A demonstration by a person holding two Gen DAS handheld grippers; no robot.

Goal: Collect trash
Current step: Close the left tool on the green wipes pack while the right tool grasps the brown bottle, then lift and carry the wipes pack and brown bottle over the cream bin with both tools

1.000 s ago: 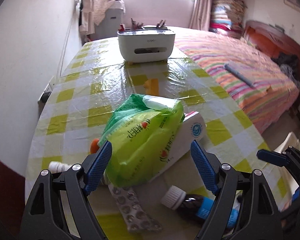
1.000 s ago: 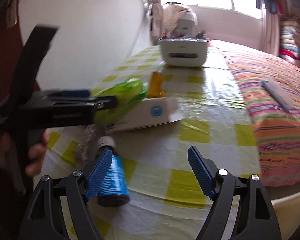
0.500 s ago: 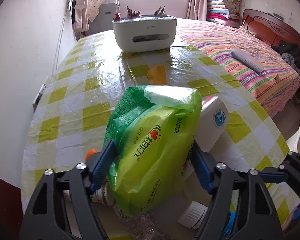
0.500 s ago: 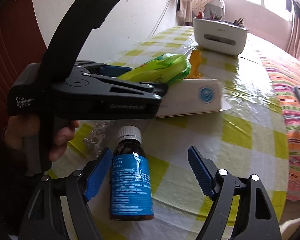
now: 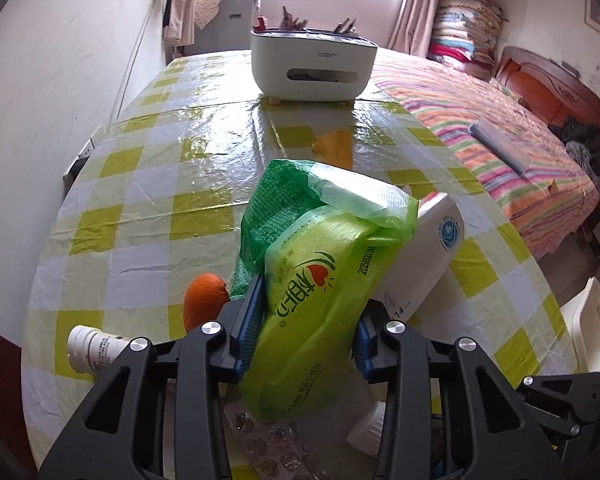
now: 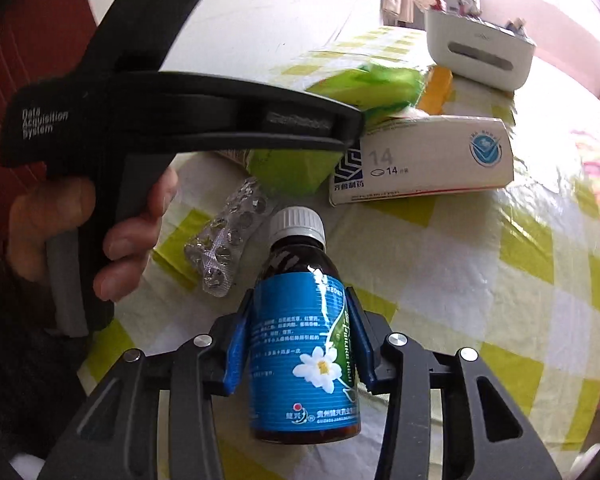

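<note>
The left gripper (image 5: 306, 322), open a second ago, now clamps the green tissue pack (image 5: 320, 292) above the checked table (image 5: 148, 184), while the right gripper (image 6: 300, 334) has closed on the brown medicine bottle (image 6: 304, 344).

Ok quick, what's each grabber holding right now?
Left gripper: closed on the green tissue pack.
Right gripper: closed on the brown medicine bottle.

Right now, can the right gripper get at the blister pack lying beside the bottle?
Probably not yet: the right gripper has its jaws shut on the brown bottle. The blister pack lies uncovered beside it on the table, so only that load is in the way.
</note>
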